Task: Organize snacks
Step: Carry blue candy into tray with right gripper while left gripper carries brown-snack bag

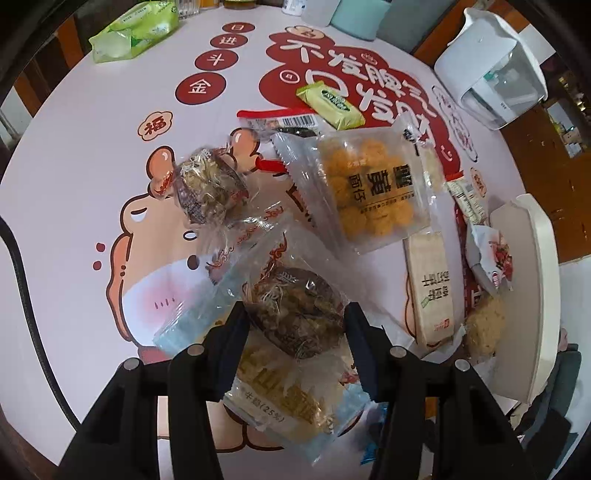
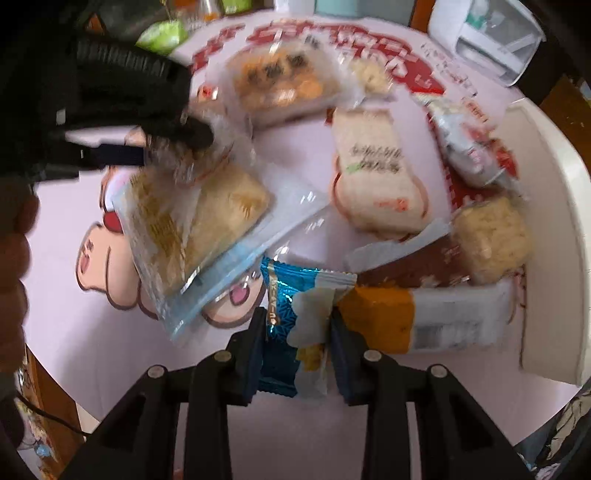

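Note:
My left gripper (image 1: pixel 297 325) is shut on a clear-wrapped brown floss cake (image 1: pixel 295 310), held above a flat milk-cracker pack (image 1: pixel 280 402). A second floss cake (image 1: pixel 207 184) lies further back, beside a clear bag of yellow balls (image 1: pixel 369 188). My right gripper (image 2: pixel 297 332) is shut on a blue and white snack packet (image 2: pixel 295 332). In the right wrist view the left gripper (image 2: pixel 155 122) shows at the upper left, over the cracker pack (image 2: pixel 199 221). An orange and white bar (image 2: pixel 424 317) lies right of the blue packet.
A white tray (image 1: pixel 532 295) stands at the table's right edge, also in the right wrist view (image 2: pixel 546 206). A beige bar (image 1: pixel 430 288), a green packet (image 1: pixel 330 105), a red and white packet (image 1: pixel 487 254) and a pale cake (image 2: pixel 491 236) lie about. A white kettle (image 1: pixel 491 66) and green wipes (image 1: pixel 136 29) stand far back.

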The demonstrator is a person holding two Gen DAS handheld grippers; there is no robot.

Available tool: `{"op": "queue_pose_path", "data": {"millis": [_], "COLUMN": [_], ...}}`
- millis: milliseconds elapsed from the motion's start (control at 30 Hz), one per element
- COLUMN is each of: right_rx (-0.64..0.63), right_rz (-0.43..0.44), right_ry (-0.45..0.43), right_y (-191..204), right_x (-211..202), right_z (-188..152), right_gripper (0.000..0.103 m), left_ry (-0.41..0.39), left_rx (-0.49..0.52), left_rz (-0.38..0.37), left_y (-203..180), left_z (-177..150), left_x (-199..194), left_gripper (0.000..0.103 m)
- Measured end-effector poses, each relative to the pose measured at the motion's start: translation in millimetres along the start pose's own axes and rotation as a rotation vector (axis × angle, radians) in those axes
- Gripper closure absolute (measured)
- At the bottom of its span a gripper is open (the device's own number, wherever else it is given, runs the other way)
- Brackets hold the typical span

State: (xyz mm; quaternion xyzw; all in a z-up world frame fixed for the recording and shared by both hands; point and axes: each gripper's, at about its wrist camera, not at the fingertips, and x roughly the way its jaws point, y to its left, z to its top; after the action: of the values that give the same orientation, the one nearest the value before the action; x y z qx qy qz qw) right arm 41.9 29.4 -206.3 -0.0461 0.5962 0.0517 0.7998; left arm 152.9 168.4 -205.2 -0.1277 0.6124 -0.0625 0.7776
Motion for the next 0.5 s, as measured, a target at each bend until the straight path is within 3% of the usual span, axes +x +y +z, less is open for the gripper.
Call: {"op": "queue_pose_path", "data": {"millis": [267, 500], "right_rx": [0.032, 0.077], "right_rz": [-0.034, -0.020], "right_ry": [-0.172, -0.275], "right_y": [-27, -64], "right_x": [-60, -117], "right_z": [9, 23], "right_gripper": [0.071, 0.071], "left_ry": [-0.133, -0.259], "left_rx": [0.097, 0.223], "left_rz": [0.015, -0.045], "left_y": [-18, -72], "left_z": [-14, -23], "left_x": [-63, -134], "left_gripper": [0.052, 0.052]}}
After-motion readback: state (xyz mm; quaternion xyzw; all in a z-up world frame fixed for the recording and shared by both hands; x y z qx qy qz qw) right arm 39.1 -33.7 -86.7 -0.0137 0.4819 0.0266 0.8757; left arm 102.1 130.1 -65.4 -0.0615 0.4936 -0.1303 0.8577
